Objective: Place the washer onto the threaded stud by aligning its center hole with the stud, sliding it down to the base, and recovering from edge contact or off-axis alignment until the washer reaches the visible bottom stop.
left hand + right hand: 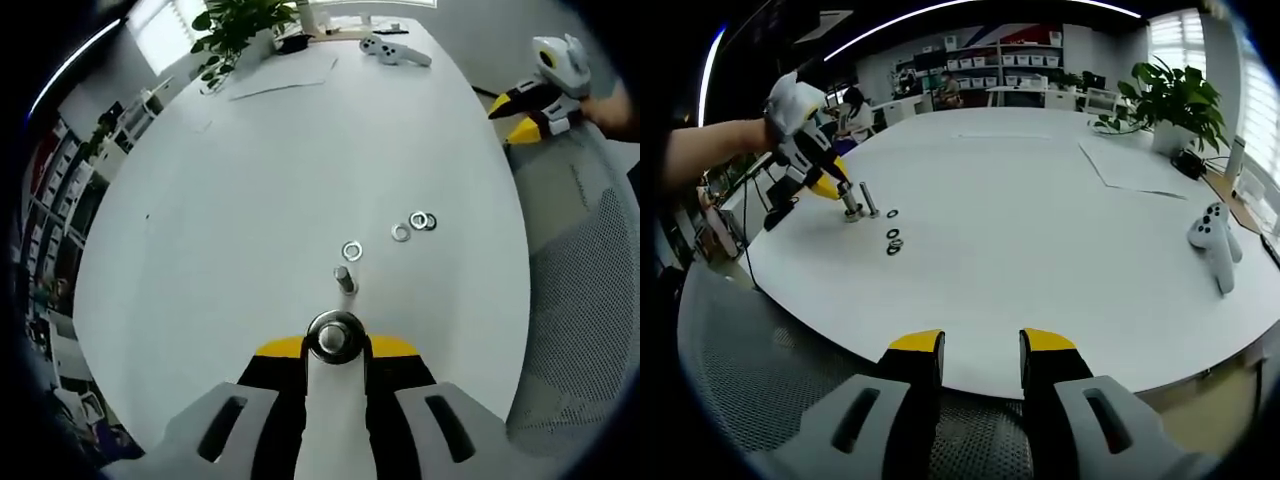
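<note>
In the left gripper view we see the left gripper (338, 345) low at centre frame, its jaws clamped on a metal bolt (336, 336) held head-on to the camera. Just above it, a threaded stud (344, 279) stands upright on the white table (250, 180). A washer (351, 250) lies flat just beyond the stud, with three more washers (417, 223) to the right. In the right gripper view, the right gripper (980, 355) hovers at the near table edge over a mesh chair (750, 350), jaws apart and empty. At upper left a person's forearm (710, 150) reaches in level, holding the left gripper tilted down to the table beside the stud (869, 199).
</note>
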